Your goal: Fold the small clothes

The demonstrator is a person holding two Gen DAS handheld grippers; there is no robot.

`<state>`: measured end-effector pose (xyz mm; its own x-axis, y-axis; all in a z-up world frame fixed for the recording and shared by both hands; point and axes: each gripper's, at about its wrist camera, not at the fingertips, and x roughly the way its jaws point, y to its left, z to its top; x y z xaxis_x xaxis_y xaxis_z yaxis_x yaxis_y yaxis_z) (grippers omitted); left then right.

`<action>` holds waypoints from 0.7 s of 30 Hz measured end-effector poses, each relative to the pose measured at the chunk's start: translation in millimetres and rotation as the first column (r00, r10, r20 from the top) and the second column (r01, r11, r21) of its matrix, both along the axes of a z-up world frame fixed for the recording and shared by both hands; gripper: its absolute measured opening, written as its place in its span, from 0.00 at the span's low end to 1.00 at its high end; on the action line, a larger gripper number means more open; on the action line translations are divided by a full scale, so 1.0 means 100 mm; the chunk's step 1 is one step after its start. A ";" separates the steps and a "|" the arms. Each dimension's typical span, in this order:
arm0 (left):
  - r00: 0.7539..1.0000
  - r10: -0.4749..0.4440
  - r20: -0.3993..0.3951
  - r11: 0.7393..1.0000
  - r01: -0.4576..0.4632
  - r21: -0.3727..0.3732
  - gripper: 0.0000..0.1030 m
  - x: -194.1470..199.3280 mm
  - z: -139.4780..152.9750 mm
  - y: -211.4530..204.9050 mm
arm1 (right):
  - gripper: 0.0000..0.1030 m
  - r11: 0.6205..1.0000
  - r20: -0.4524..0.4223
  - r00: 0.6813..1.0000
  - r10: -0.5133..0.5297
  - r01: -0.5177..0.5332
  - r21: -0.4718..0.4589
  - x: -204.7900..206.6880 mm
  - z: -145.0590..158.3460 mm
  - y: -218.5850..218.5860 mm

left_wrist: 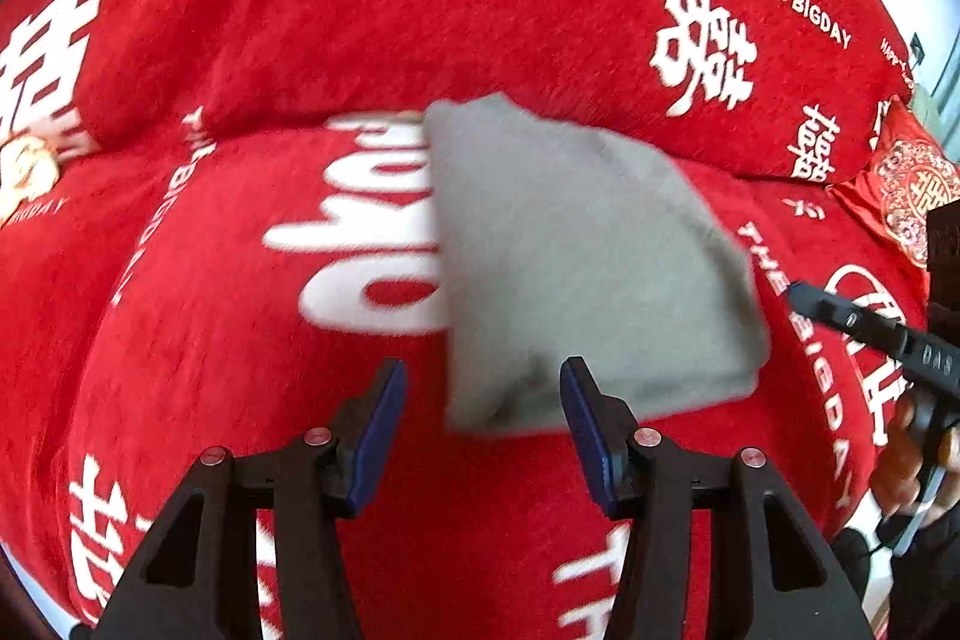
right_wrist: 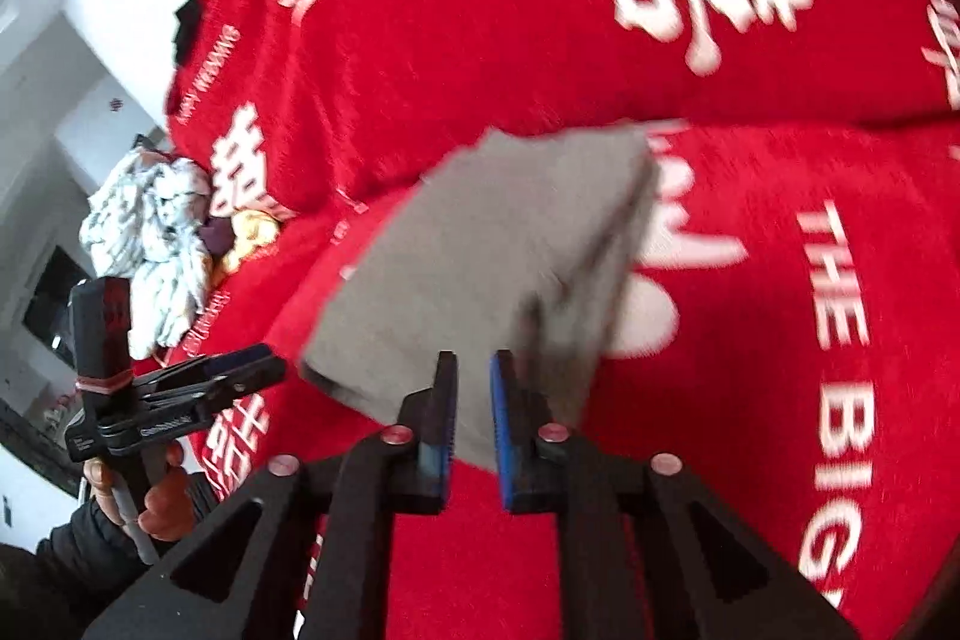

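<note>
As folded, grey garment [left_wrist: 576, 256] on red blanket [left_wrist: 300, 400]: soft, light, floppy.
Take thick folded edge; left gripper [left_wrist: 483, 418] fingers open, empty; right gripper [right_wrist: 474, 418] fingers narrow, not gripping.

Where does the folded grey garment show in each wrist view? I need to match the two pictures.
Left wrist view: the folded grey garment lies centre, right of the white "okay" lettering, just beyond the left gripper.
Right wrist view: the folded grey garment lies centre, just beyond the right gripper.
Shared landmark: the red blanket, whose white lettering the garment partly covers.
</note>
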<state>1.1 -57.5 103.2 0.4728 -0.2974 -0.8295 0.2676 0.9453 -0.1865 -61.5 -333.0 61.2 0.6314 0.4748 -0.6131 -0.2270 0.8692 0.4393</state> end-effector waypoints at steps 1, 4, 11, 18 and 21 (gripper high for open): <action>1.000 -0.004 0.004 1.000 0.004 0.001 0.53 0.05 0.02 -0.07 | 0.30 1.000 0.004 1.000 0.009 -0.009 -0.003 0.04 0.03 0.04; 1.000 0.004 -0.005 0.999 -0.003 0.037 0.53 0.24 -0.05 -0.26 | 0.51 0.999 0.003 1.000 0.027 -0.027 -0.043 0.21 0.03 0.19; 0.998 0.040 -0.044 0.983 -0.031 0.180 0.86 0.33 -0.41 -0.36 | 0.36 0.998 -0.148 0.989 -0.029 0.019 -0.067 0.52 -0.39 0.07; 0.999 0.010 -0.032 0.994 -0.007 0.107 0.86 0.32 -0.24 -0.30 | 0.73 0.994 -0.065 0.993 -0.102 0.098 -0.056 0.34 -0.19 -0.14; 0.997 -0.017 -0.069 0.998 0.021 0.052 0.86 0.52 -0.22 -0.32 | 0.79 0.986 -0.073 0.983 -0.166 0.167 0.009 0.40 -0.13 -0.31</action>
<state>52.8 -89.1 80.7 0.4086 -0.2613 -0.8745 0.2740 0.9491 -0.1555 -21.8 -364.2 48.2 0.6569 0.3765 -0.6532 -0.0469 0.8851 0.4630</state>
